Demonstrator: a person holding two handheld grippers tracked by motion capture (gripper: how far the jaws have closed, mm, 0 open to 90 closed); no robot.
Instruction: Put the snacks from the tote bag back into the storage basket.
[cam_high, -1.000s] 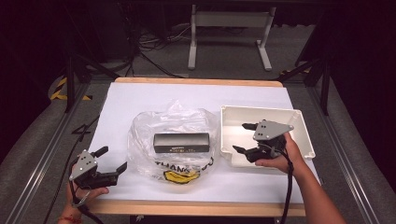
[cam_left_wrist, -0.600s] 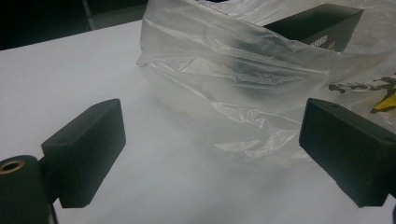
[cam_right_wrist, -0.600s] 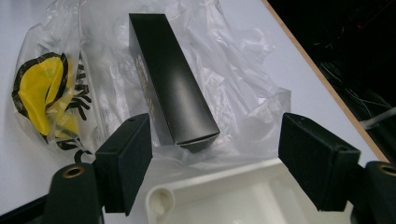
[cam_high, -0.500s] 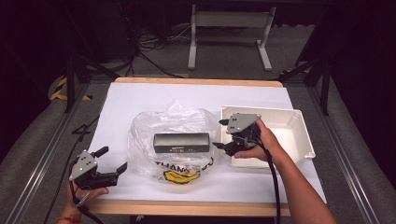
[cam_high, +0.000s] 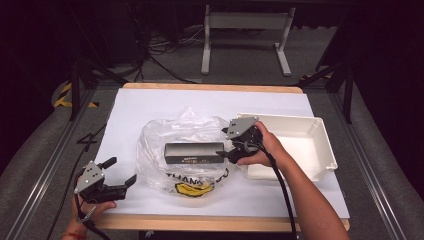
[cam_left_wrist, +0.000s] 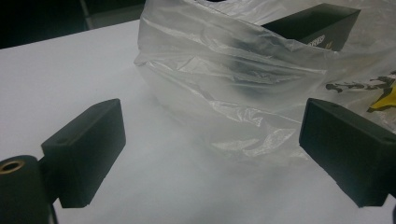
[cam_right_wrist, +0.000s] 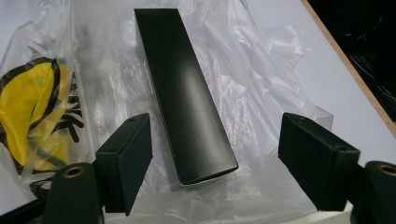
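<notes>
A long black box (cam_high: 194, 152) lies inside a clear plastic bag (cam_high: 160, 140) with a yellow print, at the middle of the white table. My right gripper (cam_high: 224, 143) sits at the box's right end. In the right gripper view the box (cam_right_wrist: 187, 93) runs away from me, and its near end lies between the jaws of the right gripper (cam_right_wrist: 215, 126). Those jaws have just been closing a little but stand open, with neither pad touching the box. My left gripper (cam_high: 121, 170) rests open at the front left, facing the bag (cam_left_wrist: 224, 74), with nothing between the jaws of the left gripper (cam_left_wrist: 212, 112).
A white tray (cam_high: 320, 145) stands just right of the right hand. The table's wooden front edge (cam_high: 210, 222) runs close to the left hand. A metal stand (cam_high: 245, 30) and cables lie on the floor beyond the table.
The right gripper has moved left from over the white tray to the right end of the black box. The left gripper has stayed put.
</notes>
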